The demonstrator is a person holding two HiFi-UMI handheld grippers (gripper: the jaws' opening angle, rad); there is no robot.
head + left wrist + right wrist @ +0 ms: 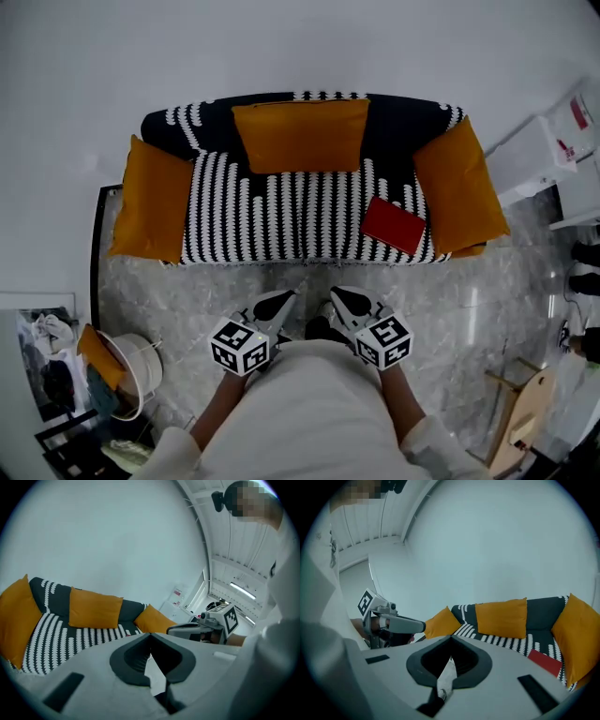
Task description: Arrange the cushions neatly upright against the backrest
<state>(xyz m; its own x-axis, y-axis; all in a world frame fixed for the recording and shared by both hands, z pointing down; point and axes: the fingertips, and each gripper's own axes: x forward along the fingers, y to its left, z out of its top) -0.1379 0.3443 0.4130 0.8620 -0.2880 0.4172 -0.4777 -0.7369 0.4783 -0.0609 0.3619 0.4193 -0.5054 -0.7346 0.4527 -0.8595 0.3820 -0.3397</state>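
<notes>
Currently both tools sit close to the body, well short of the sofa [281, 220]: left gripper [277, 302] and right gripper [345, 302] each clenched, nothing between the jaws. Centre cushion [300, 134] stands against the backrest [211, 124]; left cushion [150, 200] and right cushion [459, 186] lean on the armrests. Red flat item [393, 225] lies on the seat near the right cushion. Advice: unclench first, pinch a side cushion by its top edge, stand its base on the seat beside the centre one, avoiding the red item.
</notes>
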